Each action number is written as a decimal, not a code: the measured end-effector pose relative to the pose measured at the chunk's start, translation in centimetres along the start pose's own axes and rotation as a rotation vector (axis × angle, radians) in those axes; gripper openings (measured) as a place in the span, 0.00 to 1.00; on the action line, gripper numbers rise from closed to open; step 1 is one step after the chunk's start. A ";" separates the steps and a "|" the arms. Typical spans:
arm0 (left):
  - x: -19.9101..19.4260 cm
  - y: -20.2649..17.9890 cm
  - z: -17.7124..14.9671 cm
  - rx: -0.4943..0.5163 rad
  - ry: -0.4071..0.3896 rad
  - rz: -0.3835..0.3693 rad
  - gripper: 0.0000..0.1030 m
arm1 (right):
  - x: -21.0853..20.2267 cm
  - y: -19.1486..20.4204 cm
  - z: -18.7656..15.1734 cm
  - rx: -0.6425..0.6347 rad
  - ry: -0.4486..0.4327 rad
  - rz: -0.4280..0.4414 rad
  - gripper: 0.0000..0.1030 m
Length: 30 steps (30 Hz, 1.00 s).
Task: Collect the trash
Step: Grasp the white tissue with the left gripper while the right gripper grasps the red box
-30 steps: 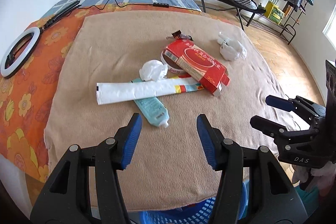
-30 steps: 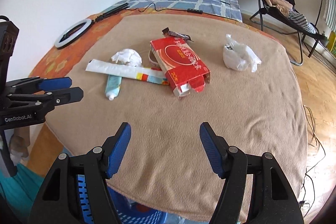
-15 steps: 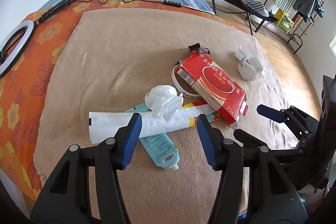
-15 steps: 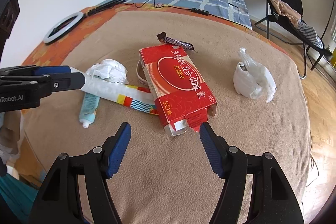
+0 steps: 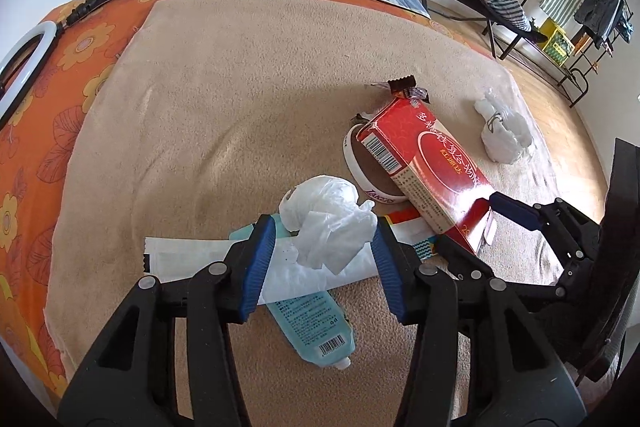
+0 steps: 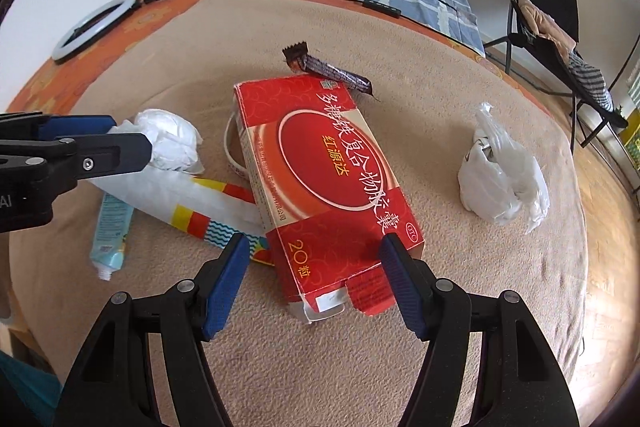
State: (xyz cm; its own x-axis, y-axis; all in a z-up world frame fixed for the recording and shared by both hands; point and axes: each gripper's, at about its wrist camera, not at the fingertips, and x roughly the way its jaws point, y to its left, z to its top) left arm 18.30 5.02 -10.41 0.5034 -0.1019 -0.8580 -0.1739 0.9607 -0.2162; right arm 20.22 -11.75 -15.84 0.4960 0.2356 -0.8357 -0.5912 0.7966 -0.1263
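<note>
Left wrist view: left gripper [image 5: 325, 241] tilts down over a crumpled white tissue [image 5: 326, 213]; its jaws are closing with the tissue between the blue pads, which do not yet press on it.
Right wrist view: right gripper [image 6: 313, 259] hovers at the near, torn-open end of the red box [image 6: 326, 179]; jaws stand apart, one finger at each side of that end, nothing gripped.
Red box: lies flat on the tan blanket [image 6: 400, 359], the landmark for all else below.
Tissue: left of the red box, resting on a long white paper wrapper [image 6: 188, 197].
Paper wrapper: runs leftward from under the box's near left edge (coloured stripes at the box end).
Teal tube [image 5: 310, 325]: partly under the wrapper, left of the box, cap toward the near edge of the blanket.
White band [image 5: 362, 179]: a ring tucked under the box's left side.
Dark snack wrapper [image 6: 326, 69]: just beyond the box's far end, touching it or nearly so.
White plastic bag [image 6: 502, 183]: right of the box, well apart, knotted.
Ring light [image 6: 94, 27]: far left of the box, off the blanket on the orange sheet.
</note>
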 end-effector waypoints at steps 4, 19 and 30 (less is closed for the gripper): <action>0.4 0.2 0.3 -0.013 0.003 -0.004 0.37 | 0.3 0.0 0.3 -0.022 -0.007 -0.017 0.68; 0.3 0.7 0.5 -0.027 -0.007 0.003 0.15 | -0.1 -1.1 1.6 -0.030 -0.054 0.003 0.51; -0.9 1.7 1.2 -0.065 -0.045 -0.006 0.07 | -1.5 -6.4 2.3 0.158 -0.094 0.052 0.24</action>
State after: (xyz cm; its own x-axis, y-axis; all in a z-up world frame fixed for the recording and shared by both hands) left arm 18.61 7.03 -9.42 0.5418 -0.0946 -0.8352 -0.2243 0.9413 -0.2522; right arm 24.71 -15.91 -12.57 0.5293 0.3239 -0.7842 -0.5137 0.8579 0.0076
